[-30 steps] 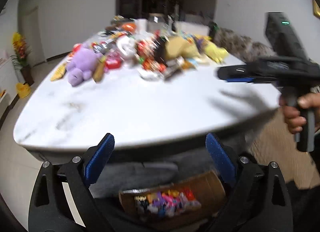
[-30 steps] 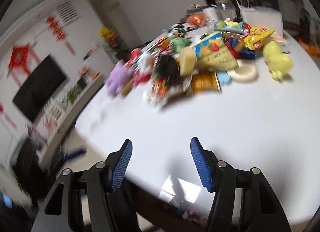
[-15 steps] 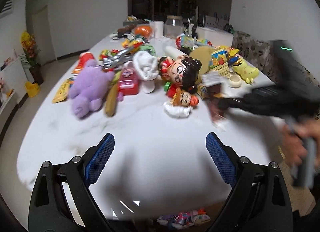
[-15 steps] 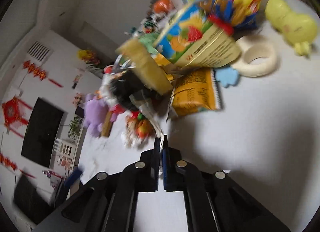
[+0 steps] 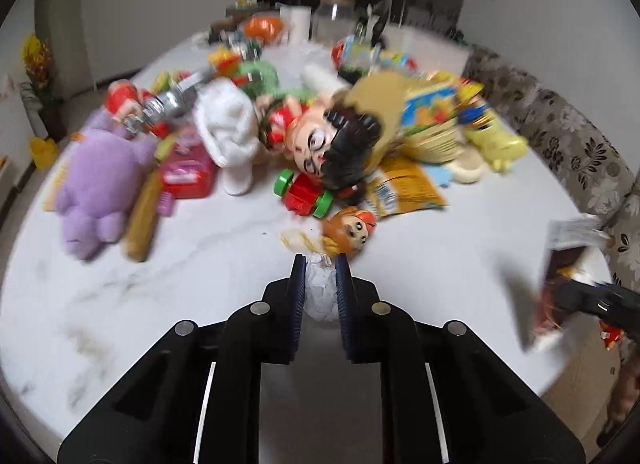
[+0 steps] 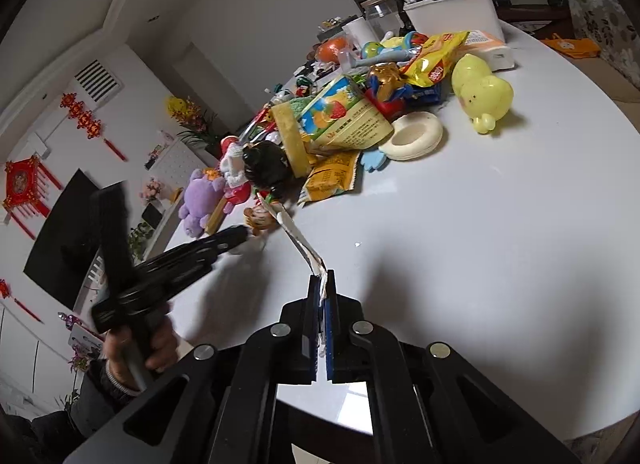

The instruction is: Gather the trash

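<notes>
White table [image 5: 200, 304]: left tongs [image 5: 320, 264] pinch crumpled paper [image 5: 320, 292], right tongs [image 6: 322, 284] pinch wrapper [image 6: 296, 236].

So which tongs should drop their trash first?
Probably the right tongs. They pinch a flat wrapper already lifted off the table, near its edge. The left tongs have closed on a crumpled white paper that seems to sit on the table still.

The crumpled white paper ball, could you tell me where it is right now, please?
In the left wrist view the crumpled white paper ball sits clamped in the left gripper, low on the white table, just in front of the orange-haired doll head.
</notes>
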`<action>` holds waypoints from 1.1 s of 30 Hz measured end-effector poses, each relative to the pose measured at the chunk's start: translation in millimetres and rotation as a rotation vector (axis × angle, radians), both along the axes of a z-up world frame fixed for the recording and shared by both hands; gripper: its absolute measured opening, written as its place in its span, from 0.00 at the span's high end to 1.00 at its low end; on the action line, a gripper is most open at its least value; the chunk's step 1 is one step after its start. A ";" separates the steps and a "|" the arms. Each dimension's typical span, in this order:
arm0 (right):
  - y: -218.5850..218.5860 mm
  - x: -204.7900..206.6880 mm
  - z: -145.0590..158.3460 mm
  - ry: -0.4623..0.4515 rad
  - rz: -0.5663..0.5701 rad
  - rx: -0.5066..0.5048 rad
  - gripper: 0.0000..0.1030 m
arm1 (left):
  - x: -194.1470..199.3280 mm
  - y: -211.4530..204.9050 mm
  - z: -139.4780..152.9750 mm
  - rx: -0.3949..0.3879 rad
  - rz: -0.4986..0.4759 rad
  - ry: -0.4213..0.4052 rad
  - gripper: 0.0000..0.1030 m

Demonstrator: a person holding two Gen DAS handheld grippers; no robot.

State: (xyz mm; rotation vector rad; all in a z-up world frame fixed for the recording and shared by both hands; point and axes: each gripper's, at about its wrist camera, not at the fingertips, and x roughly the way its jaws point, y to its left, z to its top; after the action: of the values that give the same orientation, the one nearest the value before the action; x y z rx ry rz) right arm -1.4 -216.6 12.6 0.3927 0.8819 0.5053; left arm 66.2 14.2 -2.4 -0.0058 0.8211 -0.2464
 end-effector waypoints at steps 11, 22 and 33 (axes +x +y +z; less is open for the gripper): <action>24.2 -48.5 22.4 -0.074 0.179 -0.005 0.98 | -104.5 13.6 59.8 -0.040 -0.064 -0.137 0.85; 44.2 -110.5 -72.0 0.170 0.378 -0.219 0.55 | -173.8 -1.8 -54.6 0.055 -0.162 0.083 0.34; 18.4 -88.9 -22.0 -0.069 0.260 -0.259 0.50 | -136.5 4.3 -20.5 0.013 -0.099 -0.046 0.16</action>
State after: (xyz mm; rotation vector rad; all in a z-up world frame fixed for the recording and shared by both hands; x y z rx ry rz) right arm -90.3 -198.2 -9.3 0.0230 0.9232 0.6307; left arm -70.4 18.5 -23.0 0.0527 0.7779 -0.3338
